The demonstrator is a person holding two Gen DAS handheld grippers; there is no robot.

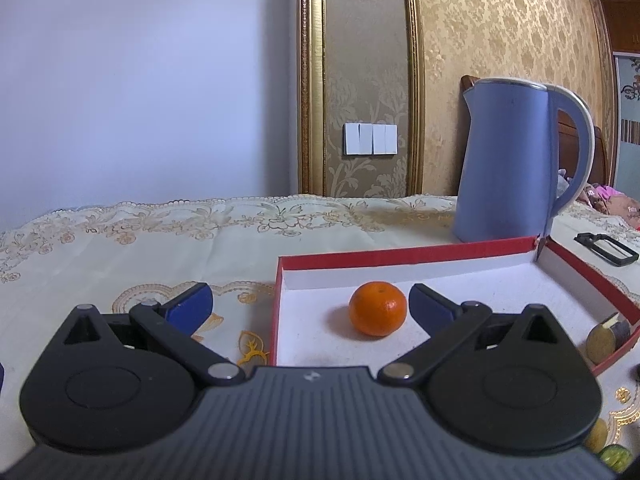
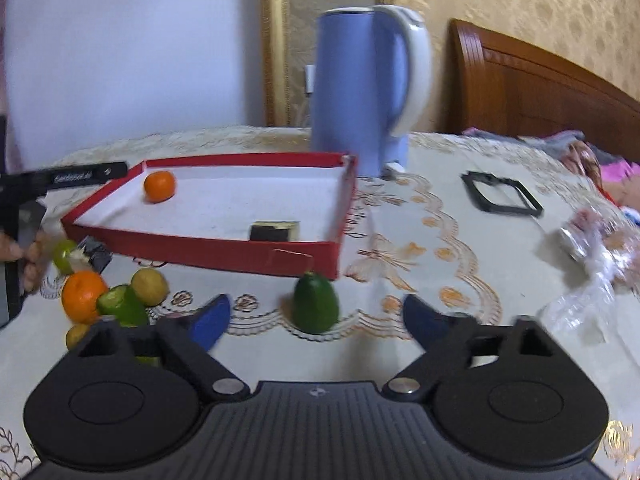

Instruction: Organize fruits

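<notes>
- The left tool (image 1: pixel 310 304) hangs open over the near edge of the red tray (image 1: pixel 400 255), nothing between its blue pads.
- One orange (image 1: pixel 378 309) sits inside the tray, just ahead of that tool.
- The right tool (image 2: pixel 316 318) stands open and empty above the cloth-covered surface (image 2: pixel 400 240); a green fruit (image 2: pixel 316 304) stands just ahead of its tips.
- More fruits (image 2: pixel 104 296) cluster left, outside the tray.
- A blue kettle (image 2: pixel 352 92) stands behind the tray.
</notes>
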